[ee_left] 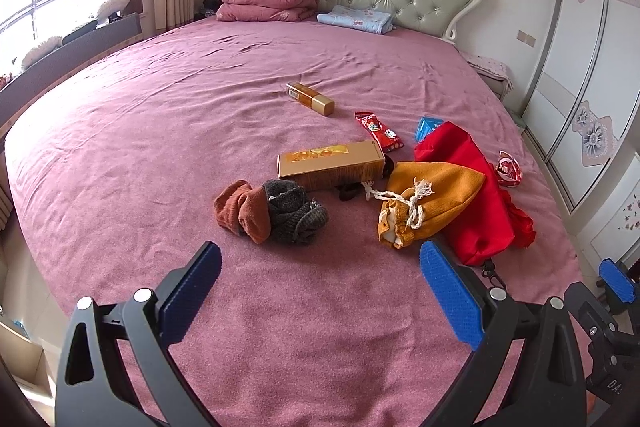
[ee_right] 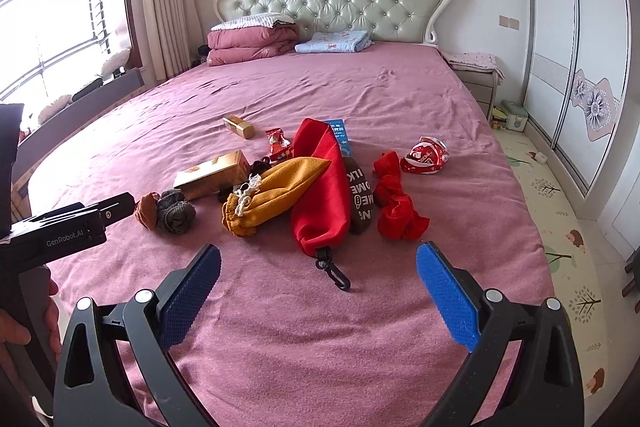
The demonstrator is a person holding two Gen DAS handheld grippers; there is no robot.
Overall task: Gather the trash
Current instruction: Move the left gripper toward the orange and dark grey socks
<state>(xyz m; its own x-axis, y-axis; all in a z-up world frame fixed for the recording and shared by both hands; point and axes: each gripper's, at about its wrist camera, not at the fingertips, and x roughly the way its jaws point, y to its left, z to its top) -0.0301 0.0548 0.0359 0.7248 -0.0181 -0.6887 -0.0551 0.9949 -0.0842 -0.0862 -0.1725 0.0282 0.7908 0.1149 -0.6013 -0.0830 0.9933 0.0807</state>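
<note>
On the pink bed (ee_left: 160, 155), from the left, lie rolled socks (ee_left: 272, 213), a gold box (ee_left: 332, 165) with a smaller gold box (ee_left: 310, 98) beyond it, a red wrapper (ee_left: 378, 130), an orange pouch (ee_left: 430, 201) leaning on a red bag (ee_left: 464, 195), and a crumpled red-and-white wrapper (ee_left: 509, 169). The left gripper (ee_left: 320, 291) and right gripper (ee_right: 318, 293) both hover above the near bed edge, fingers spread apart and holding nothing.

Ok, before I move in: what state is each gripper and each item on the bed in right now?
left gripper: open, empty
right gripper: open, empty
mustard pouch: drawstring pulled shut, lying on red bag
red bag: lying flat, clip toward camera
large gold box: on its side
small gold box: on its side
red wrapper: crumpled
</note>
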